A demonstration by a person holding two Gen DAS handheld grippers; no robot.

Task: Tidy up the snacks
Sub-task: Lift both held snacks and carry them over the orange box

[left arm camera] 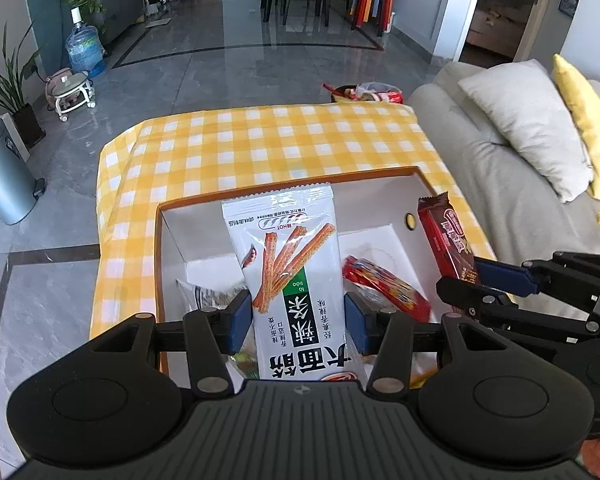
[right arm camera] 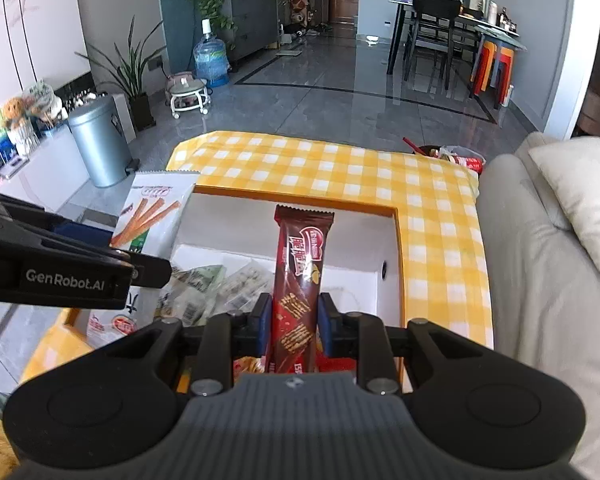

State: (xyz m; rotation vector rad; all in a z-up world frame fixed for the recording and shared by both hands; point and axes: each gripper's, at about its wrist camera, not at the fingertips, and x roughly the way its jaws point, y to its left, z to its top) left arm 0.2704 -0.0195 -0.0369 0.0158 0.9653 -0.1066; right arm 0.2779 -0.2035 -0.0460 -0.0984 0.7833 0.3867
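1. Sitting mid-frame in the left wrist view: white packet [left arm camera: 296, 268], pinched by left gripper [left arm camera: 296, 322], over box [left arm camera: 172, 236].
2. Standing mid-frame in the right wrist view: brown bar [right arm camera: 298, 280], clamped by right gripper [right arm camera: 294, 326].
3. Lying beneath, in box: red packet [left arm camera: 384, 286]; spreading around: checkered cloth [left arm camera: 260, 140].
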